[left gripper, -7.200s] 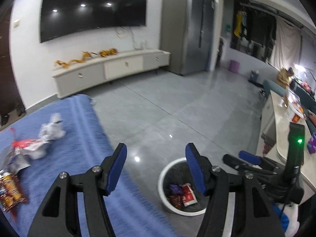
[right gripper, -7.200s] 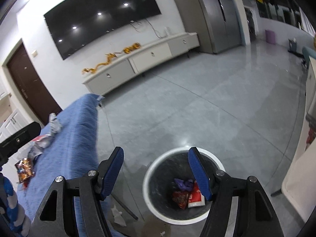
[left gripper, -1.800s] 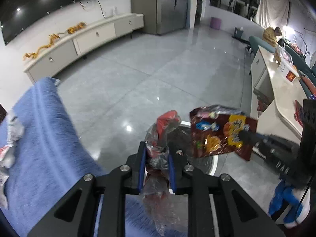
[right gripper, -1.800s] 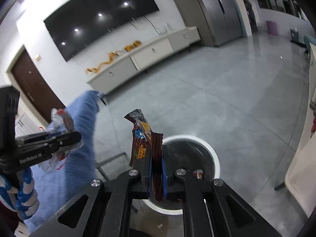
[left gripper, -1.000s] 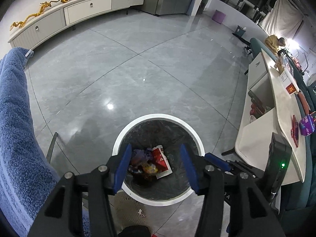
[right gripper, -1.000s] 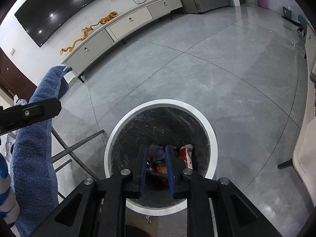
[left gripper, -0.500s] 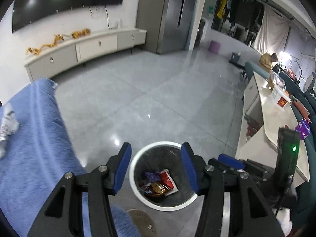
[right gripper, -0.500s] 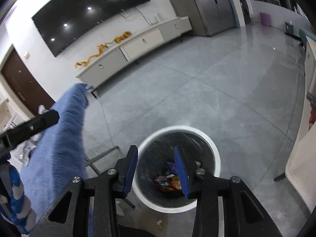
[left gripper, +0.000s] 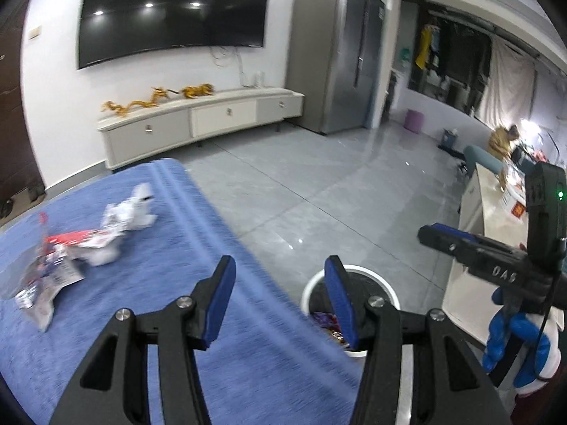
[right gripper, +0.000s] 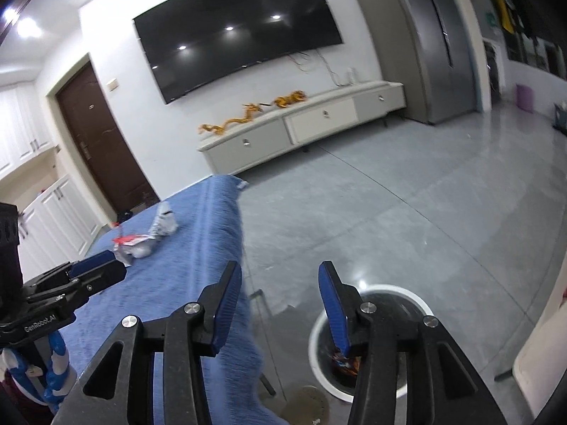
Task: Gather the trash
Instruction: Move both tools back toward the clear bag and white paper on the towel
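Left wrist view: the left gripper (left gripper: 280,297) has its blue-padded tongs spread apart, holding nothing, above the edge of a blue cloth (left gripper: 149,318). A white-rimmed bin (left gripper: 375,283) with a dark liner stands on the grey floor (left gripper: 319,191) just beside the cloth; coloured wrappers (left gripper: 327,320) lie inside it, mostly hidden behind the right-hand tong. On the cloth lie crumpled white paper (left gripper: 129,212) and a clear plastic packet (left gripper: 42,279), blurred and hard to make out. The right gripper (left gripper: 430,235) appears at the right edge, seen side-on. Right wrist view: the right gripper (right gripper: 280,292) also has its tongs apart and empty. The bin (right gripper: 389,292) is partly covered by a tong, its contents (right gripper: 345,357) barely visible.
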A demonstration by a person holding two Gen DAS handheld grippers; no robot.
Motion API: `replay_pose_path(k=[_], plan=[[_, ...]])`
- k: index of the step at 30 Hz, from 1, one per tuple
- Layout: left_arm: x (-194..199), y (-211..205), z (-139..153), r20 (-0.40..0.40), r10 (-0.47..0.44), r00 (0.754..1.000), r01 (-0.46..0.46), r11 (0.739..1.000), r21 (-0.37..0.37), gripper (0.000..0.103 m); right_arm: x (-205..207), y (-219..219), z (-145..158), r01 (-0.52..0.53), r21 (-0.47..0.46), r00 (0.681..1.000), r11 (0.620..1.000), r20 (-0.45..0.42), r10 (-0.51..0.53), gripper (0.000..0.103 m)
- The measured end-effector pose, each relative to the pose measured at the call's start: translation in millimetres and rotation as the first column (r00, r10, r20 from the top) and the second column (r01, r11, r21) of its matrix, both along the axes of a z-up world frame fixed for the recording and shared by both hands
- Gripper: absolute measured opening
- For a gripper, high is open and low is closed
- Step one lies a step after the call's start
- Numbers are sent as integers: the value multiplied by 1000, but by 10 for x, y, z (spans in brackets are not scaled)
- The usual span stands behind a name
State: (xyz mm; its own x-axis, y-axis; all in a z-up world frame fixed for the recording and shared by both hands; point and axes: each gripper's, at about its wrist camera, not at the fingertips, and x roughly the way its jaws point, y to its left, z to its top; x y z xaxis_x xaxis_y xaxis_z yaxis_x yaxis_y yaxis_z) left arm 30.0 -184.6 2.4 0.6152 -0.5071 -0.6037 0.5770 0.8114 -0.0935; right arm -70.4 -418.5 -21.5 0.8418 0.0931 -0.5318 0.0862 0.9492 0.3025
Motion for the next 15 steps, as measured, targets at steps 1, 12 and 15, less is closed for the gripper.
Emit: replay_pose_path(k=[1,12,15], plan=[[-6,136,27,10,22,1000,-22,1000,-8,50,19,64,41,-13,-5,1000,1000,4,13,43],[13,1392,-103,8,232,973,-231,971,-60,53,349,902,279,-162,-68,987,984,-3,162,48],[99,1772,-222,-26,292,956,-293,954,-65,53,496,1119,259,-204,-77,979,976,-23,203,48]])
